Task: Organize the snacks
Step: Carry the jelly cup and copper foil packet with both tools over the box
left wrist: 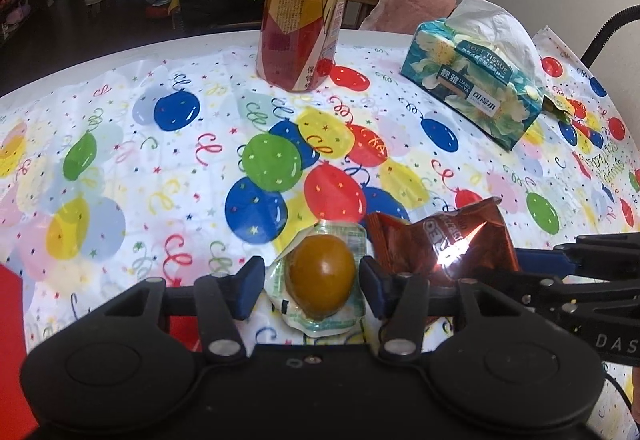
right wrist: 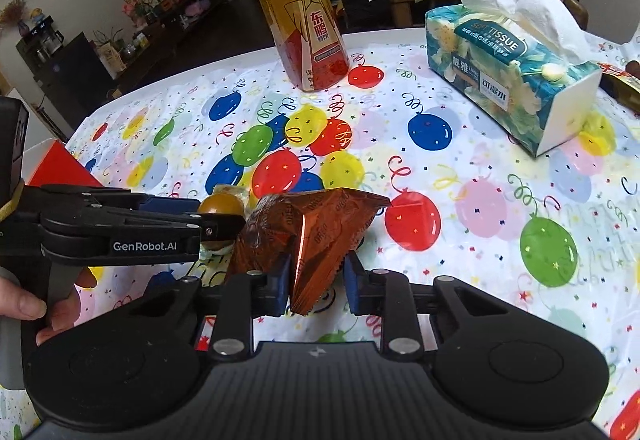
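A brown egg in a clear sealed packet sits between the blue pads of my left gripper, which is shut on the packet's rim just above the balloon-print tablecloth. The right wrist view shows the same egg at the left gripper's tips. An orange-brown foil snack packet stands upright, pinched at its lower end by my right gripper. That foil packet lies just right of the egg, with the right gripper's black fingers reaching in from the right.
A tall yellow-red drink bottle stands at the back centre. A teal tissue box is at the back right, with another wrapped snack beyond it. A red box sits at the left table edge. A hand holds the left gripper.
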`<control>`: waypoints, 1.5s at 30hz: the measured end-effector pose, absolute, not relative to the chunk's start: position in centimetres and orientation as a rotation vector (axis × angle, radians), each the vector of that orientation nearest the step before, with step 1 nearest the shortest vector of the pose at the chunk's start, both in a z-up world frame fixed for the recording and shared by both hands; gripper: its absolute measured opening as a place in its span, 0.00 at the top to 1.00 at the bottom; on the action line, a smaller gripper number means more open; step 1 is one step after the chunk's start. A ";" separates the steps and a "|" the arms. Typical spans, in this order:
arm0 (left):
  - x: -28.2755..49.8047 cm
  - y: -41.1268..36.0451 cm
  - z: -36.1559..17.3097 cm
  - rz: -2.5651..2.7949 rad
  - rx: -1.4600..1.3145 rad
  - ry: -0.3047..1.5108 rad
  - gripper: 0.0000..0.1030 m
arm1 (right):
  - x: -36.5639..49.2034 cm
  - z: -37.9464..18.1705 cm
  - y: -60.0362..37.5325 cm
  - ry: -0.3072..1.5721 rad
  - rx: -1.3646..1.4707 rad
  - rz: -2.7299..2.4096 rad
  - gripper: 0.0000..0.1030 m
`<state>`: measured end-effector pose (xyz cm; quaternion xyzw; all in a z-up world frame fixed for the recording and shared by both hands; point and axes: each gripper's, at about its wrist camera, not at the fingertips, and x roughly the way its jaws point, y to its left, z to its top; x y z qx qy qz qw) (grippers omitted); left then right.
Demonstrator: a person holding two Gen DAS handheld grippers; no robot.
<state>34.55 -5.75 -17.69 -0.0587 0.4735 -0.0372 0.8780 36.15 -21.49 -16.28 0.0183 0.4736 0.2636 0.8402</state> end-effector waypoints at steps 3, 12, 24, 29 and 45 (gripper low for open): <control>33.6 -5.4 -17.5 -0.072 -0.145 0.988 0.52 | 35.2 -15.8 -21.6 0.998 0.031 0.543 0.77; 30.2 -4.6 -16.1 -0.044 -0.182 0.990 0.52 | 31.5 -13.8 -21.5 0.985 -0.010 0.530 0.84; 25.3 -3.7 -12.8 -0.046 -0.217 0.959 0.52 | 26.8 -9.9 -20.5 0.944 -0.033 0.543 0.85; 23.1 -2.9 -11.0 -0.041 -0.226 0.934 0.52 | 24.9 -8.2 -19.8 0.928 -0.023 0.550 0.85; 16.6 2.5 -5.0 0.037 -0.203 0.843 0.52 | 19.9 -2.8 -14.1 0.839 -0.022 0.627 0.85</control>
